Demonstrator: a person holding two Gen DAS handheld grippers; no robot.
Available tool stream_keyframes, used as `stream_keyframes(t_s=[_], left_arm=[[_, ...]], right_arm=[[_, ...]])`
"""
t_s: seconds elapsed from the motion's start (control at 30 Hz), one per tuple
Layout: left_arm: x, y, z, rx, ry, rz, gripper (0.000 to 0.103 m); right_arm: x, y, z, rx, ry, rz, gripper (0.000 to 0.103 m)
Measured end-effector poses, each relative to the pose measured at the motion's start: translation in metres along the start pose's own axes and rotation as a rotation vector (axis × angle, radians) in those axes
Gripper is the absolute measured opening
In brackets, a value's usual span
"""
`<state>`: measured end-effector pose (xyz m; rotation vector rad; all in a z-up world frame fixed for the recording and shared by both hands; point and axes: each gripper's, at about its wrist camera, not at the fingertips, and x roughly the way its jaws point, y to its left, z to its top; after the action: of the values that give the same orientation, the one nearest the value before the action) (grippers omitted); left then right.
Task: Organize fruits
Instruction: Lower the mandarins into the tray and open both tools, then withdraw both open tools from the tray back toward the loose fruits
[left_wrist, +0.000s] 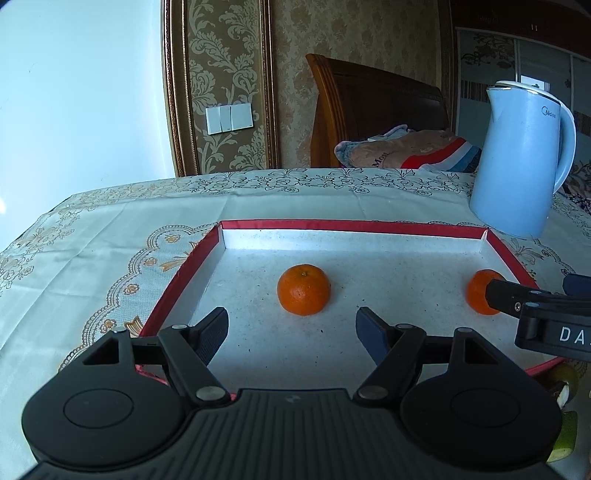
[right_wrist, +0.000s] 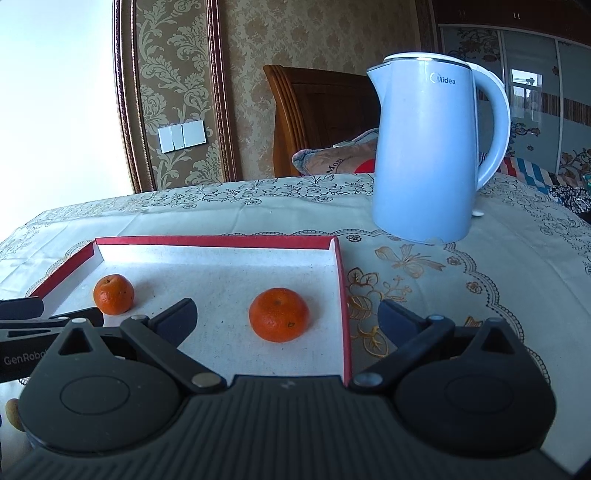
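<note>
Left gripper (left_wrist: 291, 332) jaws spread wide, nothing between them, hovering over the near part of the red-rimmed tray (left_wrist: 177, 280). Left tangerine (left_wrist: 303, 290) sits on the tray floor at 12 o'clock from the jaws, just ahead, not touching either finger.

Right gripper (right_wrist: 288, 319) jaws also wide apart, holding nothing; its left finger is over the tray floor, its right finger over the tablecloth (right_wrist: 498, 266) outside the tray's right wall. Right tangerine (right_wrist: 279, 314) lies between the fingers, near the tray's right wall, with clear gaps on both sides.

In the left view the right tangerine shows at 3 o'clock, partly hidden behind the other gripper's finger. In the right view the left tangerine shows at 9 o'clock, well apart from the right one.

Blue kettle (right_wrist: 424, 147) stands on the tablecloth at 1 o'clock beyond the tray's far right corner. Greenish fruit pieces (left_wrist: 565, 410) lie off the tray at 4 o'clock in the left view, kind unclear.
</note>
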<state>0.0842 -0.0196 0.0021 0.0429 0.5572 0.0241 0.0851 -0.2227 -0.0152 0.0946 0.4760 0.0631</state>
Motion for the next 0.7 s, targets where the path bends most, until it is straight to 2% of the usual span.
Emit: stream_keyframes(t_s=[0.2,0.27,0.47,0.7], left_arm=[[-0.010,0.001,-0.007,0.004,-0.002,-0.020,0.077],[-0.014,0.002,-0.010,0.003,-0.007,-0.020,0.081],[-0.025,0.006,-0.018,-0.003,-0.011,-0.029,0.081],[-0.045,0.018,-0.038,-0.010,-0.017,-0.061,0.084]], right_arm=[[-0.007,-0.001,-0.006,0.010,0.012,0.013,0.103],[-0.007,-0.001,-0.007,0.006,0.010,0.010,0.103],[-0.008,-0.001,-0.010,0.005,0.019,0.002,0.103],[-0.024,-0.006,-0.022,0.011,0.017,0.020,0.103]])
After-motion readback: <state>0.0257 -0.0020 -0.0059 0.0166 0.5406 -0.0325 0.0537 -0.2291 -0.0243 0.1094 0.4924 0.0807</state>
